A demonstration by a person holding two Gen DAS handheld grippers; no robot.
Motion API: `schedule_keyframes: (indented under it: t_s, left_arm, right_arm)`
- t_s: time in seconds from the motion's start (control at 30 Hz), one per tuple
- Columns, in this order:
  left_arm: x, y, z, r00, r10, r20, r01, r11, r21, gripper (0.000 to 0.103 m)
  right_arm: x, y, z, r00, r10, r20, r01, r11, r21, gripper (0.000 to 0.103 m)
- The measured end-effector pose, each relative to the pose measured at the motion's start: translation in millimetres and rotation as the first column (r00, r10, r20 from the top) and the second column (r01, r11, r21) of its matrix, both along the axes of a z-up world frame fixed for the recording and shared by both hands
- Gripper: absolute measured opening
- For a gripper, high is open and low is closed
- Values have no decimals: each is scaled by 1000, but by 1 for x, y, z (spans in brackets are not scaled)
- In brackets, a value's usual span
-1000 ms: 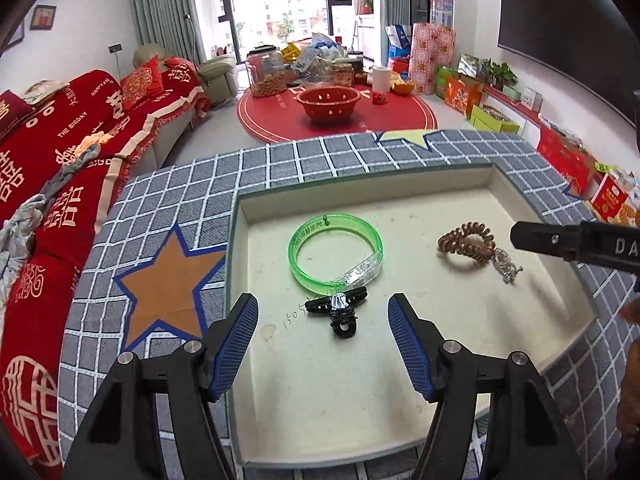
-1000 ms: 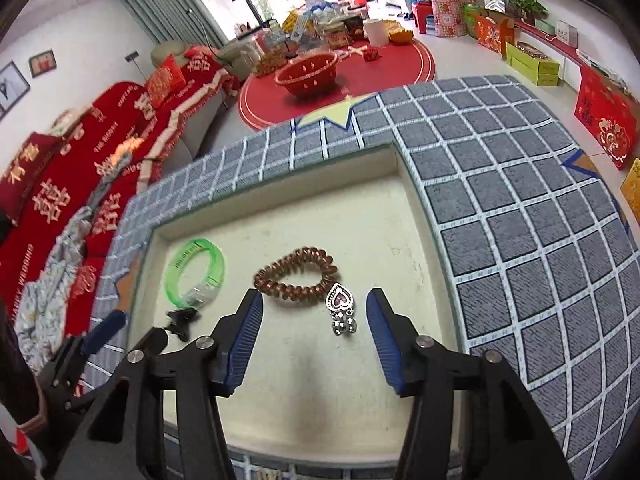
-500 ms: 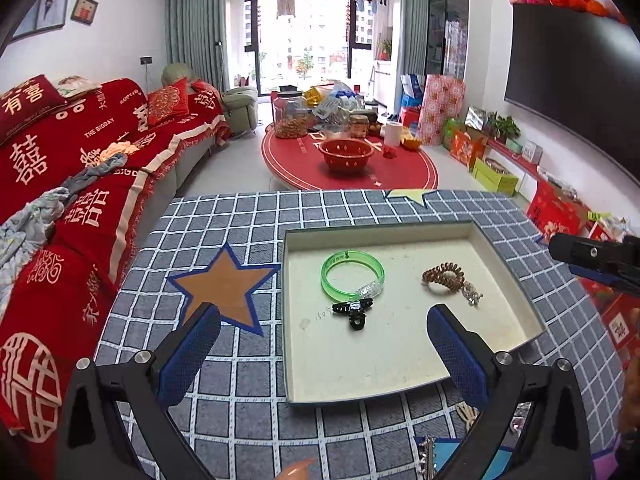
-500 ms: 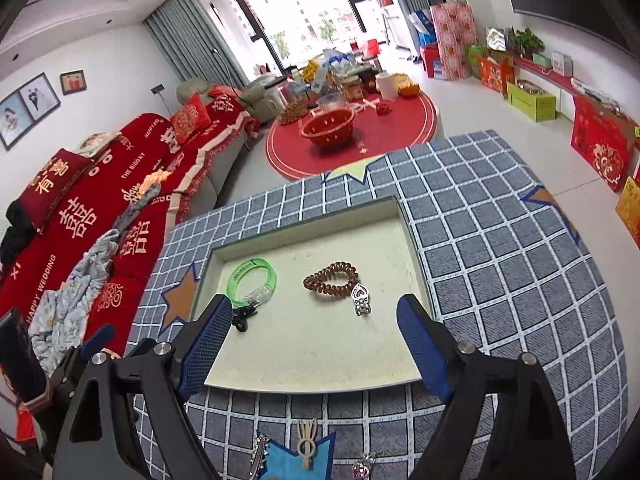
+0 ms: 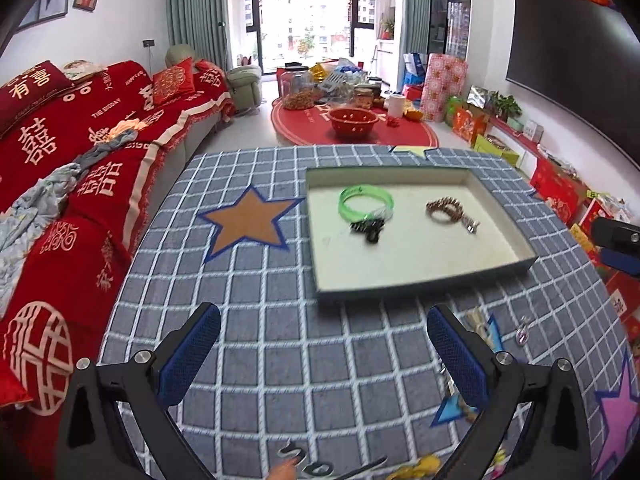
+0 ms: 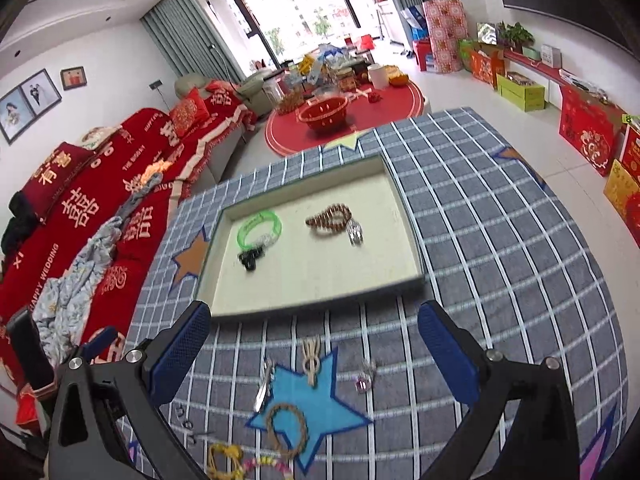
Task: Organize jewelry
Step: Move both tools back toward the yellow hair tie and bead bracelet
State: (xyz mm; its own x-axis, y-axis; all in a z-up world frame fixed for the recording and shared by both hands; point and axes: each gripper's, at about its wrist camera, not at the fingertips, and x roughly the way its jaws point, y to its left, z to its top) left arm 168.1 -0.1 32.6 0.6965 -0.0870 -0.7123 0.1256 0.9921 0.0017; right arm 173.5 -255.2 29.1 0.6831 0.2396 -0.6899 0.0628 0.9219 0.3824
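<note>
A cream tray (image 5: 424,278) (image 6: 316,300) sits on the grey checked cloth. It holds a green bangle (image 5: 366,202) (image 6: 260,229), a black hair clip (image 5: 370,229) (image 6: 250,258), a brown coil hair tie (image 5: 443,209) (image 6: 330,218) and a silver heart charm (image 5: 472,225) (image 6: 355,233). Loose jewelry lies on the cloth in front of the tray: a beige knot piece (image 6: 311,359), a brown cord bracelet (image 6: 286,430), a pink-stone charm (image 6: 363,380). My left gripper (image 5: 324,354) and right gripper (image 6: 314,354) are open and empty, above the cloth, short of the tray.
A red sofa (image 5: 60,168) runs along the left. A round red table (image 5: 352,128) with a red bowl stands behind. Boxes line the right wall (image 6: 592,132). A blue star patch (image 6: 316,404) lies under the loose pieces.
Both grippers have pulled back and up from inside the tray to the near side of the cloth, and their jaws have opened wider. The tray's contents stay in place.
</note>
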Motion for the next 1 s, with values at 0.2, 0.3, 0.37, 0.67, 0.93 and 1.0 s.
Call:
schedule_keyframes:
  t_s: [0.2,0.3,0.37,0.67,0.93,1.0]
  left_arm:
    - [-22,21,-16,997,-23,-69,22,1000,-17,103]
    - [-35,25,-25,994,-48,-95,45,998,-37,103]
    - [-44,25,-34,991,-68,-114,65,997,-31,103]
    - [-71,15,-60,971,-153,-182,153,988,-14,103]
    - [-78,5,-71,956,-206,-209,212,977,7,103]
    - [-75,3,-74,952,-214,-219,221,975,9,103]
  right_arm:
    - [-28,-3,-6,999,-2,-46,1,1000,-23,103]
    - [-38,-3,-12,998,-2,-70,0,1000,-28,103]
    - [-42,-1,-17,996,-3,-88,-1,999,-39,103]
    - [-55,14,-45,982,13,-186,-31,995,-90,103]
    - [-71,39,-74,961,72,-266,-106,988,-114,103]
    - [-76,46,-80,955,88,-282,-126,985,-119,103]
